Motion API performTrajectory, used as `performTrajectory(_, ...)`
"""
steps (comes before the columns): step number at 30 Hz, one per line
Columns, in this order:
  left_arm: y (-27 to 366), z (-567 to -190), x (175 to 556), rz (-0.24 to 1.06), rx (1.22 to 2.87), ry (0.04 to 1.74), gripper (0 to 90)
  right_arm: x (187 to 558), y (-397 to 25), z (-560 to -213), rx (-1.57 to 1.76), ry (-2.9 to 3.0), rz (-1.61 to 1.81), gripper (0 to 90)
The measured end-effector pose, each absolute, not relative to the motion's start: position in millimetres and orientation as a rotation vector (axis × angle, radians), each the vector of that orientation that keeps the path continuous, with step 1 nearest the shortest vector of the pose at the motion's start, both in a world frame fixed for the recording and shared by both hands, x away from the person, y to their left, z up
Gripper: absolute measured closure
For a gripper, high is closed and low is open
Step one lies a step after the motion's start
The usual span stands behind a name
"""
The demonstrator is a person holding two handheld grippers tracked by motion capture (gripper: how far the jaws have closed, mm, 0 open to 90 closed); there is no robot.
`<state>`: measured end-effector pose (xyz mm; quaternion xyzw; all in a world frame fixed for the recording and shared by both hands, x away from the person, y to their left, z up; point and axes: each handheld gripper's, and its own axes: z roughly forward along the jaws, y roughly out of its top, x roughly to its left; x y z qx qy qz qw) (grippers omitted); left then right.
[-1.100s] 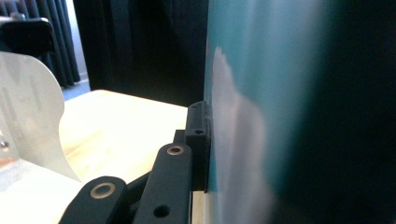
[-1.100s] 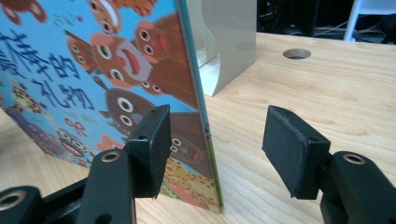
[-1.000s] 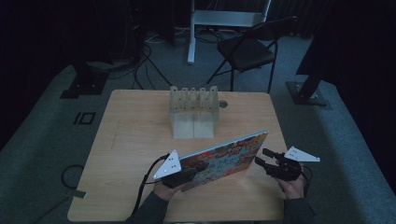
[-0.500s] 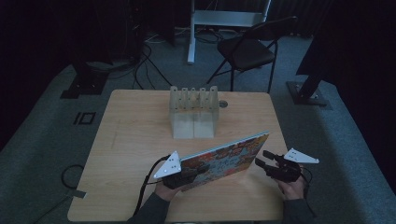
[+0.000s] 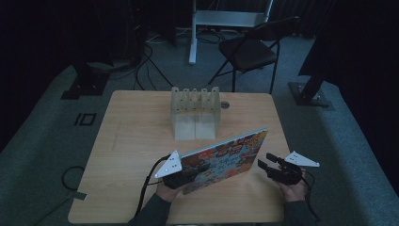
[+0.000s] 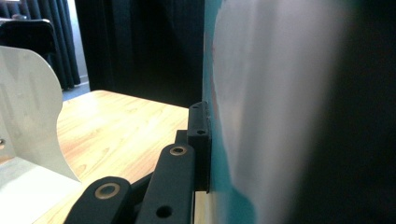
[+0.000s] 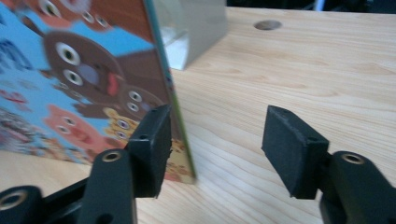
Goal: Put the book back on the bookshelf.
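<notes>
Book (image 5: 226, 157) cover lettering (possibly blurred) unreadable

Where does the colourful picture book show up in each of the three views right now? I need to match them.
High view: the picture book stands on edge at the table's near middle, left gripper clamped on it.
Left gripper view: the book is a blurred teal-edged slab on the right.
Right gripper view: its cartoon cover is upper left.
Shared landmark: the slotted pale rack.
</notes>
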<state>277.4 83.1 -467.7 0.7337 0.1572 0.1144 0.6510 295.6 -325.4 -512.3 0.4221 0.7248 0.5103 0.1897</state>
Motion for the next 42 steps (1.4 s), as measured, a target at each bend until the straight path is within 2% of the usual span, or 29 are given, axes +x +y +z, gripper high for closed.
performTrajectory(16,79.0,-457.3,273.8,0.283,1.673,0.386,81.0,298.9,-317.6,-525.2,1.232,2.058,1.228,33.1)
performTrajectory(28,76.2,-448.1,269.2,0.322,1.702,0.377,81.2,301.4,-316.6,-531.6,1.252,2.077,1.185,32.9)
performTrajectory(42,83.4,-445.7,265.9,0.354,1.706,0.385,81.2,303.2,-313.6,-535.7,1.255,2.090,1.113,25.2)
